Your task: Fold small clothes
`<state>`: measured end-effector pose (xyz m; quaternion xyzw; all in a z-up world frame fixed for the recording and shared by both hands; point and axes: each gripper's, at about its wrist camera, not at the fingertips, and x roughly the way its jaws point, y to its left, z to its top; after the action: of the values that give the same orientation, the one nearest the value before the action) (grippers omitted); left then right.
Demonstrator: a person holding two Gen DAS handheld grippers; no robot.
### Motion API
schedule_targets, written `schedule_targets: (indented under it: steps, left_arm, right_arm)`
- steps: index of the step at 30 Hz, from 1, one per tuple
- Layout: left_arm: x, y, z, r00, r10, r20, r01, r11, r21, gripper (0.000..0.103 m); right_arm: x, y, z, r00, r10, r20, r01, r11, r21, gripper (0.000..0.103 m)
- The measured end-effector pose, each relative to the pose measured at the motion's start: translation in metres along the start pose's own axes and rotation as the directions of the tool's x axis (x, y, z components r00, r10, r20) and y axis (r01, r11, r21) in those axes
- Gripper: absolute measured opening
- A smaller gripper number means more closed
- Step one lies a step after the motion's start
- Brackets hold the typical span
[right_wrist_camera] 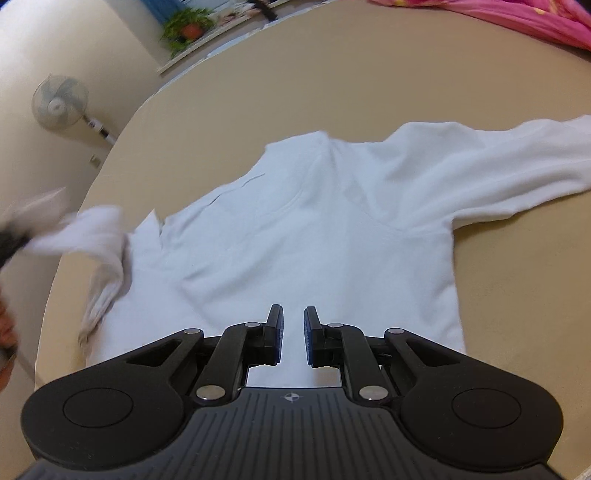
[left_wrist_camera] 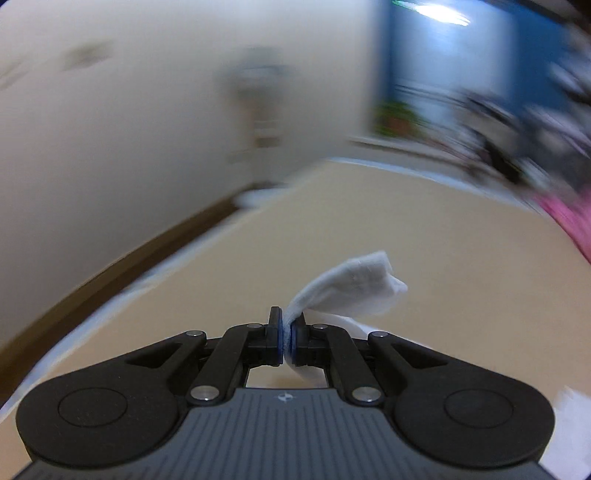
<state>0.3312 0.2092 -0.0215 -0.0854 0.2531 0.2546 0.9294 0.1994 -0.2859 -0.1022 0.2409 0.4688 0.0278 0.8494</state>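
Observation:
A white long-sleeved top [right_wrist_camera: 314,229] lies spread flat on the beige surface [right_wrist_camera: 295,85]. Its one sleeve [right_wrist_camera: 517,162] stretches out to the right. The other sleeve [right_wrist_camera: 99,236] is lifted and blurred at the left edge of the right wrist view. In the left wrist view my left gripper [left_wrist_camera: 287,317] is shut on the white sleeve end [left_wrist_camera: 351,288], which sticks up and right from between the pads. My right gripper [right_wrist_camera: 294,317] hovers over the top's lower part, its jaws a little apart with nothing between them.
A pink cloth [right_wrist_camera: 517,18] lies at the far right edge of the surface. A standing fan [right_wrist_camera: 59,103] and a potted plant [right_wrist_camera: 188,26] are beyond the surface at the left. The left wrist view is blurred.

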Motion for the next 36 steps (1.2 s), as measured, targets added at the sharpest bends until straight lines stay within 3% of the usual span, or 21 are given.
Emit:
schedule_targets:
  steps: [2, 4, 5, 7, 8, 9, 11, 14, 17, 21, 23, 26, 27, 28, 29, 31, 32, 33, 34, 36]
  left_arm:
    - [0.01, 0.091, -0.007, 0.995, 0.089, -0.048, -0.096, 0.98, -0.176, 0.004]
    - [0.025, 0.18, -0.028, 0.977, 0.153, -0.146, -0.196, 0.918, -0.344, 0.004]
    - [0.038, 0.222, -0.036, 0.95, 0.154, -0.273, -0.268, 0.85, -0.454, 0.003]
    - [0.051, 0.288, -0.053, 0.959, -0.002, -0.283, -0.202, 0.697, -0.688, 0.004]
    - [0.056, 0.304, -0.059, 0.957, -0.031, -0.288, -0.197, 0.661, -0.724, 0.004]
    - [0.061, 0.316, -0.064, 0.948, -0.021, -0.316, -0.228, 0.648, -0.727, 0.004]
    - [0.071, 0.33, -0.071, 0.936, -0.034, -0.351, -0.247, 0.647, -0.721, 0.004]
    - [0.09, 0.344, -0.077, 0.922, -0.153, -0.354, -0.186, 0.629, -0.755, 0.004]
    - [0.101, 0.354, -0.074, 0.915, -0.215, -0.343, -0.13, 0.646, -0.752, 0.006]
    - [0.109, 0.368, -0.088, 0.908, -0.267, -0.322, -0.091, 0.626, -0.774, 0.004]
    - [0.088, 0.371, -0.091, 0.92, -0.24, -0.311, -0.089, 0.642, -0.761, 0.004]
    - [0.064, 0.365, -0.066, 0.964, -0.184, -0.193, -0.004, 0.713, -0.701, 0.004]
    - [0.058, 0.36, -0.06, 0.979, -0.143, -0.143, 0.013, 0.749, -0.662, 0.004]
    - [0.061, 0.357, -0.06, 0.983, -0.105, -0.15, -0.014, 0.772, -0.635, 0.004]
    - [0.07, 0.356, -0.065, 0.976, -0.077, -0.206, -0.071, 0.778, -0.624, 0.004]
    - [0.091, 0.359, -0.087, 0.931, -0.063, -0.36, -0.2, 0.736, -0.647, 0.004]
    - [0.092, 0.359, -0.091, 0.929, -0.058, -0.365, -0.217, 0.715, -0.665, 0.004]
    - [0.088, 0.355, -0.086, 0.933, -0.036, -0.357, -0.224, 0.719, -0.657, 0.004]
    - [0.083, 0.345, -0.076, 0.944, -0.008, -0.331, -0.215, 0.744, -0.633, 0.004]
    - [0.062, 0.308, -0.05, 0.972, 0.029, -0.232, -0.156, 0.821, -0.55, 0.004]
  right_arm:
    - [-0.001, 0.006, -0.005, 1.0, -0.009, -0.005, 0.008, 0.999, -0.043, 0.014]
    - [-0.001, 0.011, -0.01, 1.0, -0.017, -0.006, 0.016, 0.997, -0.079, 0.014]
    - [-0.001, 0.012, -0.012, 1.0, -0.017, -0.002, 0.017, 0.996, -0.086, 0.014]
    - [-0.003, 0.011, -0.015, 1.0, -0.006, 0.014, 0.007, 0.997, -0.082, 0.014]
    - [-0.004, 0.011, -0.016, 1.0, -0.003, 0.023, 0.005, 0.997, -0.079, 0.014]
    - [-0.007, 0.009, -0.016, 0.999, 0.0, 0.036, 0.003, 0.997, -0.079, 0.014]
    - [-0.014, 0.006, -0.017, 0.998, -0.003, 0.065, 0.008, 0.997, -0.08, 0.014]
    - [-0.03, 0.001, -0.019, 0.995, -0.012, 0.094, 0.017, 0.998, -0.054, 0.014]
    - [-0.048, 0.001, -0.02, 0.994, -0.01, 0.111, 0.014, 0.999, -0.039, 0.014]
    - [-0.059, 0.012, -0.027, 0.994, -0.009, 0.111, 0.02, 0.995, -0.098, 0.014]
    - [-0.056, 0.019, -0.034, 0.996, 0.003, 0.088, 0.01, 0.989, -0.15, 0.014]
    - [-0.04, 0.025, -0.048, 0.999, 0.019, 0.042, -0.01, 0.979, -0.205, 0.014]
    - [-0.032, 0.025, -0.053, 1.0, 0.012, 0.029, -0.005, 0.978, -0.208, 0.014]
    - [-0.023, 0.025, -0.058, 1.0, -0.002, 0.002, 0.003, 0.978, -0.206, 0.014]
    - [-0.014, 0.026, -0.062, 0.999, -0.022, -0.035, 0.014, 0.98, -0.2, 0.014]
    - [0.002, 0.027, -0.066, 0.996, -0.024, -0.089, 0.008, 0.984, -0.179, 0.014]
    - [0.01, 0.027, -0.068, 0.993, -0.032, -0.115, 0.011, 0.983, -0.185, 0.014]
    - [0.018, 0.027, -0.071, 0.988, -0.067, -0.136, 0.039, 0.979, -0.202, 0.014]
    - [0.024, 0.026, -0.073, 0.982, -0.111, -0.15, 0.077, 0.973, -0.218, 0.013]
    - [0.03, 0.025, -0.073, 0.979, -0.124, -0.16, 0.09, 0.975, -0.204, 0.014]
